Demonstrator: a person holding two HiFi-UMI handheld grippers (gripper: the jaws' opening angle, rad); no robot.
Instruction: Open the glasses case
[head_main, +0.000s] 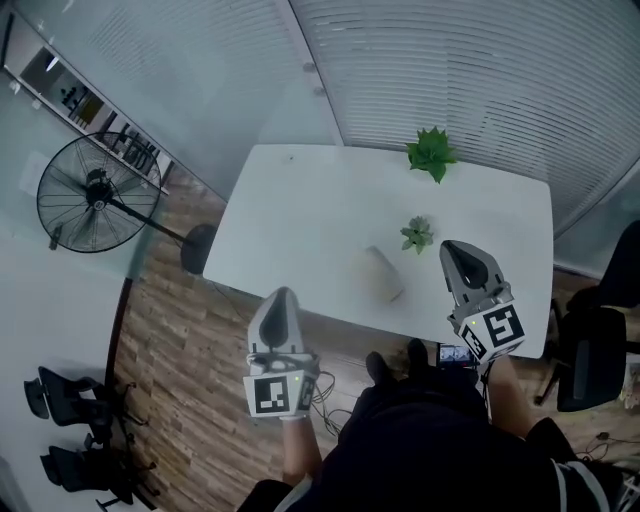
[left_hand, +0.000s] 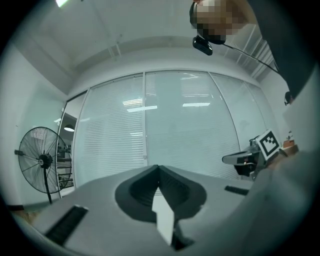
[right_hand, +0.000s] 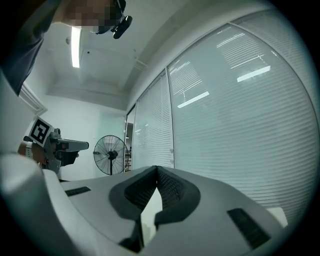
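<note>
The glasses case (head_main: 383, 273), a pale grey oval, lies closed on the white table (head_main: 300, 220) near its front edge. My left gripper (head_main: 283, 296) hangs in front of the table edge, over the wooden floor, to the left of and nearer than the case. Its jaws meet at the tip with nothing between them (left_hand: 158, 167). My right gripper (head_main: 456, 248) hovers over the table's right front part, to the right of the case and apart from it, also shut and empty (right_hand: 156, 169). Both grippers point level at the window blinds, so the case is hidden in both gripper views.
Two small green plants stand on the table, one (head_main: 417, 234) just behind the case and one (head_main: 432, 152) at the far edge. A standing fan (head_main: 97, 192) is on the left. A dark office chair (head_main: 595, 350) stands at the right, more chairs (head_main: 70, 400) at lower left.
</note>
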